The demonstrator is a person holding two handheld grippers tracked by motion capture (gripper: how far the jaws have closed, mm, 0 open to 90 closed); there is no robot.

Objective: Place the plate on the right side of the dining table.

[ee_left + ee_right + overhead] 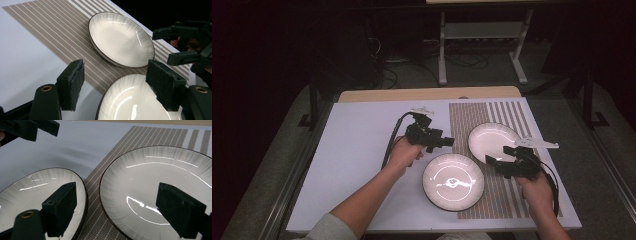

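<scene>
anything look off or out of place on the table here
Mildly: the near plate sits half off the striped mat, its left part on the bare white table, while the far plate lies fully on the mat. Nothing is spilled or visibly damaged.

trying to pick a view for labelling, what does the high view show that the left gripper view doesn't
High view alone: the person's forearms, both hands, the left gripper seen from outside, the wooden table edge, and the floor with a white desk frame behind.

Left gripper view alone: its own foam-padded jaws close up, standing open.

Shared: the near plate, the far plate, the striped placemat, and the right gripper, open.
</scene>
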